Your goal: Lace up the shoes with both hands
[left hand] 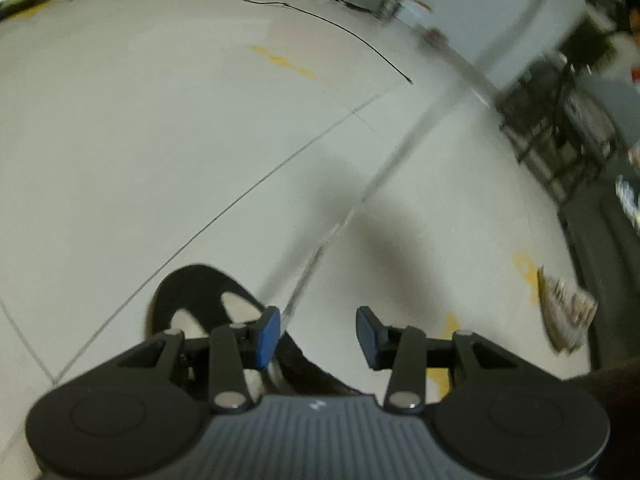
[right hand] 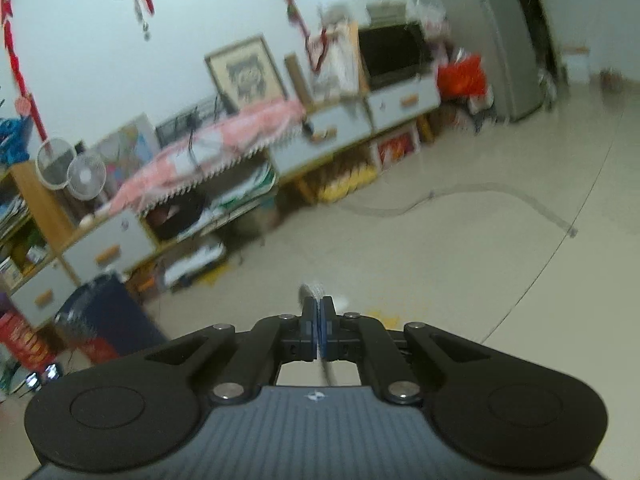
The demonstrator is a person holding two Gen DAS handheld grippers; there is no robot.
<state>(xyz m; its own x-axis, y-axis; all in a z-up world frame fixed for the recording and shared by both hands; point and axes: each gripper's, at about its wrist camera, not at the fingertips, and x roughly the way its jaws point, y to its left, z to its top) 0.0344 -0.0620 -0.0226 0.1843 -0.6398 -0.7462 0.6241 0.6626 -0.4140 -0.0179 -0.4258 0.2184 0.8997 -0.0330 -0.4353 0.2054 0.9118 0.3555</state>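
In the left wrist view a black shoe with white panels [left hand: 192,300] lies on the pale floor tiles, partly hidden under my left finger. A light lace [left hand: 380,176], blurred and pulled straight, runs from the shoe past the left blue pad up toward the upper right. My left gripper [left hand: 318,336] hovers over the shoe with its jaws apart and nothing pressed between them. In the right wrist view my right gripper [right hand: 319,320] is raised and facing the room, shut on the lace [right hand: 312,292], whose tip sticks out above the pads.
A thin black cable [left hand: 344,30] crosses the floor, with a dark metal rack [left hand: 560,128] and a crumpled packet [left hand: 568,312] at the right. A long cabinet with drawers [right hand: 332,132], a pink cloth [right hand: 224,136], two small fans [right hand: 86,176] and a grey fridge [right hand: 508,40] line the wall.
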